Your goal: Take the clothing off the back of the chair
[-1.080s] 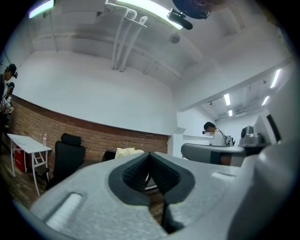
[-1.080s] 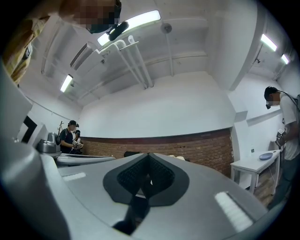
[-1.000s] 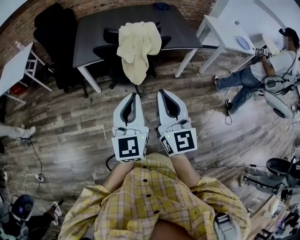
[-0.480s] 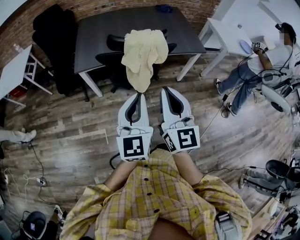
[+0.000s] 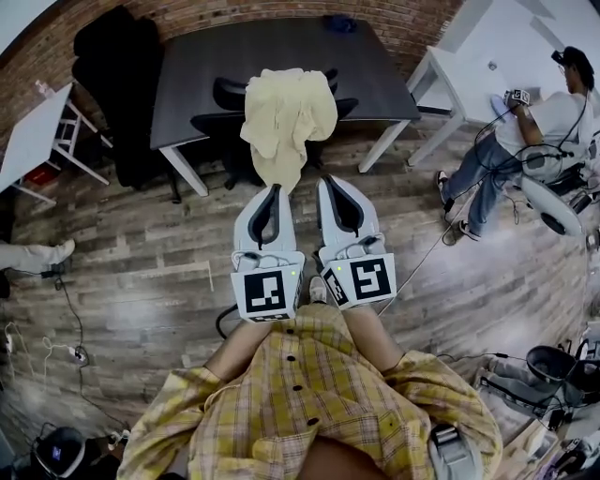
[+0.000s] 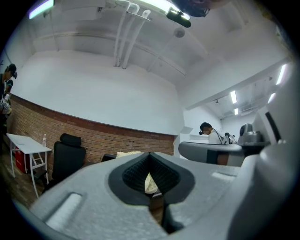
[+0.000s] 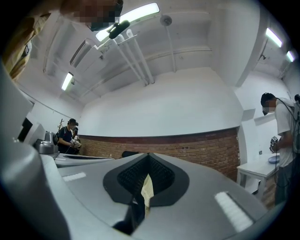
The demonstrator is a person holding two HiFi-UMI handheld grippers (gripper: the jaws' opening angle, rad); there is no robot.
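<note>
A pale yellow garment [image 5: 286, 117] hangs draped over the back of a black chair [image 5: 223, 94] at a dark table [image 5: 244, 52], its lower hem just beyond the tips of the left gripper [image 5: 275, 189] and right gripper [image 5: 328, 180], which are side by side, jaws clenched on nothing.

Wood floor [image 5: 141, 272] carries dark table [image 5: 234, 56], black chair [image 5: 217, 124] tucked at its near edge, white table [image 5: 33, 136] left, second white table [image 5: 469, 70] right. Yellow cloth [image 5: 286, 112] draped over chair back. Small blue thing [image 5: 339, 22], perhaps fabric, on dark table's far edge. Cables [image 5: 70, 352] on floor, left.
</note>
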